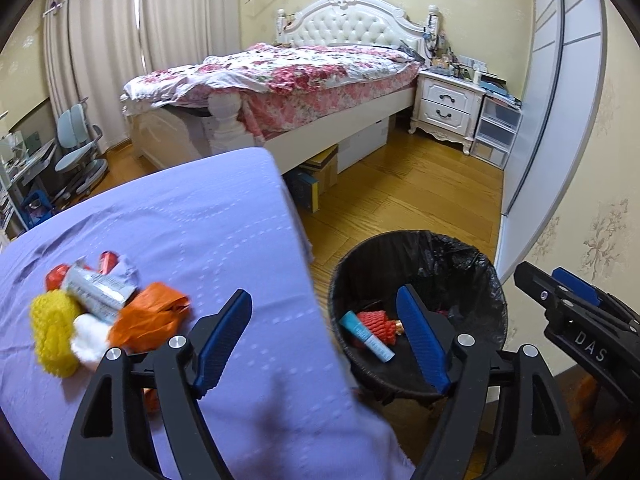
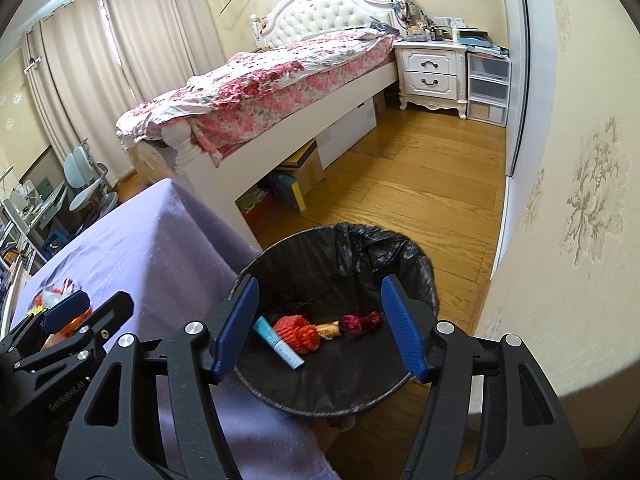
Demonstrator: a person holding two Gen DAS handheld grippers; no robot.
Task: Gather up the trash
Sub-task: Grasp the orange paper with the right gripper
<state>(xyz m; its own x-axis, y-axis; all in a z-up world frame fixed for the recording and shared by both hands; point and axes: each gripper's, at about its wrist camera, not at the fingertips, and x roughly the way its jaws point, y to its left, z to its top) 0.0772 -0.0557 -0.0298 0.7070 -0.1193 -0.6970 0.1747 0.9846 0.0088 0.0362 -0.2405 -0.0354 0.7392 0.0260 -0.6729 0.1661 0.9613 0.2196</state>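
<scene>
Orange wrapper [image 1: 150,316] just left of the left tool [image 1: 324,320] — both tools released, right tool [image 2: 318,312] over the bin [image 2: 340,248].

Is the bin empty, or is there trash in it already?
Partly filled. The bin holds a blue tube, a red net and a dark red piece on the bottom; most of the black liner still shows.

I see a lilac dotted tablecloth [image 1: 180,232] under yellow mesh [image 1: 52,332], orange wrapper [image 1: 148,320] and silver packet [image 1: 98,292], a black-lined bin [image 2: 340,256] holding a teal tube [image 2: 280,342] and red netting [image 2: 298,332], pink floral bedding [image 1: 304,72], blue-padded black grippers.
</scene>
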